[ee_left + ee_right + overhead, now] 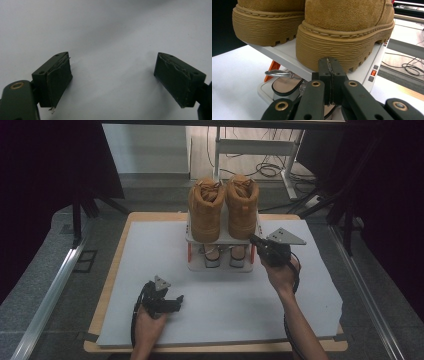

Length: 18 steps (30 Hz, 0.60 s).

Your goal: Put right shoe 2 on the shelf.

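Closest to the high camera, the person's left hand [146, 320] rests low on the white sheet [225, 295] covering the table [117, 255], holding the left claw [176, 301] level with its jaws spread wide and nothing between them. Farther forward, the right forearm stretches up to the right hand [282, 270], which holds the right claw [254, 240] against the front right corner of a small two-tier rack [222, 240]. Its jaws are pressed together, empty, their tips just at the ribbed sole of the right tan boot [347, 30]. Both tan boots [223, 207] stand side by side on the rack's upper shelf, with sandals [222, 257] on the lower one.
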Available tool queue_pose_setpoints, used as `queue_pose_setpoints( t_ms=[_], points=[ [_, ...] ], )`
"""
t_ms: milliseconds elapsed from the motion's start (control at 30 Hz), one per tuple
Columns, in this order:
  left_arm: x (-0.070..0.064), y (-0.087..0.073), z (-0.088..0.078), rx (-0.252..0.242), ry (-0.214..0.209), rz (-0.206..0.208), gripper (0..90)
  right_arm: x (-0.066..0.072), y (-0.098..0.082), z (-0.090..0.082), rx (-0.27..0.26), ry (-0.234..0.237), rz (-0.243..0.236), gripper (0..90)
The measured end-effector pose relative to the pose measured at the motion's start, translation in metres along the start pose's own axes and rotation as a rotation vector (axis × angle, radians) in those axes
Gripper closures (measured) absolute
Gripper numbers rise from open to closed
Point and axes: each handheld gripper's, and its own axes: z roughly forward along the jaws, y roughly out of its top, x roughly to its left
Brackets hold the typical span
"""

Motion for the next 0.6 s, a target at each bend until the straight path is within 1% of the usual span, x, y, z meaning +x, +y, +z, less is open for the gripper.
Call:
queue_pose_setpoints(
  t_ms=[200,333,600],
  points=[
    [0.0,0.0,0.0,0.0,0.0,0.0,14.0,0.0009,0.0013,-0.0004,0.005,-0.005,-0.002,89.2],
    [0.0,0.0,0.0,0.0,0.0,0.0,14.0,0.0007,0.0024,-0.0027,0.001,0.001,0.006,85.8],
    [0.0002,0.0,-0.0002,0.002,-0.001,0.003,14.0,0.0027,0.0019,-0.007,0.004,0.006,-0.002,76.9]
  ],
)
